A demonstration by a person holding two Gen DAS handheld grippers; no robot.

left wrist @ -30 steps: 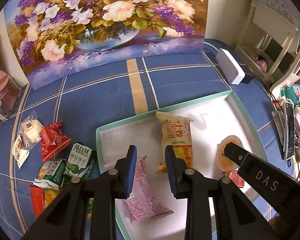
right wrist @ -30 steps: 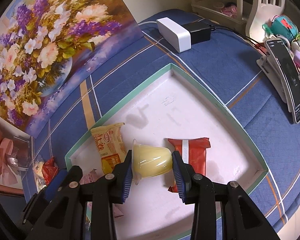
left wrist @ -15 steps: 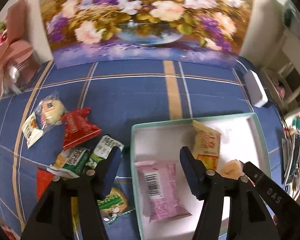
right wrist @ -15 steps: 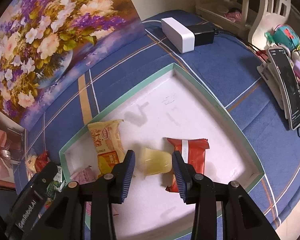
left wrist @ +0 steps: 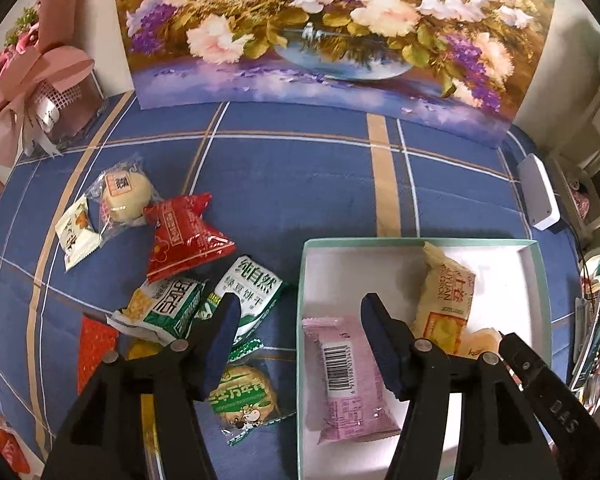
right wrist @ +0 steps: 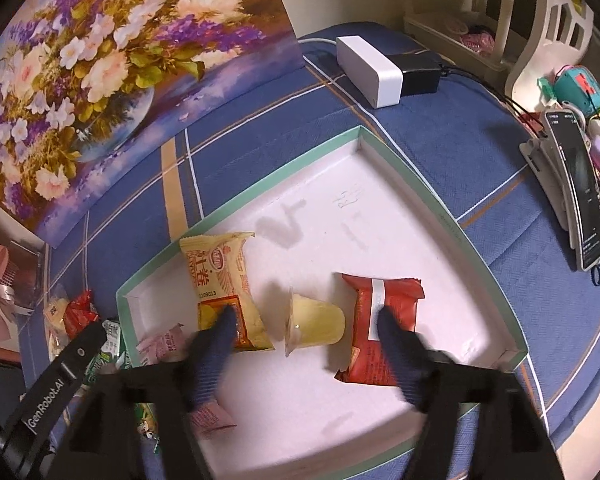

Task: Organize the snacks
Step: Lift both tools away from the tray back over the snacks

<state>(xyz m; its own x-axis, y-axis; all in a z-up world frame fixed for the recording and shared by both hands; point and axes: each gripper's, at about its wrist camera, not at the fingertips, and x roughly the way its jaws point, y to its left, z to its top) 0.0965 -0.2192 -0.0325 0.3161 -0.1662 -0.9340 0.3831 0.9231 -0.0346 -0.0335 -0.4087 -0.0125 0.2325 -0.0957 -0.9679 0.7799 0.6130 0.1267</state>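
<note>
A white tray with a green rim (right wrist: 440, 216) (left wrist: 304, 280) lies on the blue checked cloth. In it are a yellow packet (right wrist: 224, 280) (left wrist: 444, 296), a yellow jelly cup (right wrist: 316, 320) on its side, a red packet (right wrist: 380, 320) and a pink packet (left wrist: 344, 372). My right gripper (right wrist: 306, 320) hangs over the cup, its jaws opening, and the pads do not touch the cup. My left gripper (left wrist: 298, 312) is open over the tray's left rim with nothing between its fingers. Loose snacks lie left of the tray: a red bag (left wrist: 184, 236), green-white packets (left wrist: 252, 292), a round cake (left wrist: 242, 396).
A flower painting (left wrist: 320, 32) stands at the back. A pink ribboned gift box (left wrist: 40, 80) sits at the far left. A white box (right wrist: 370, 70) and a black adapter lie behind the tray. A phone on a stand (right wrist: 576, 188) and trinkets crowd the right edge.
My right gripper has opened and let go of the jelly cup, which now lies in the tray. My left gripper opened and shifted left, off the pink packet toward the loose snacks.
</note>
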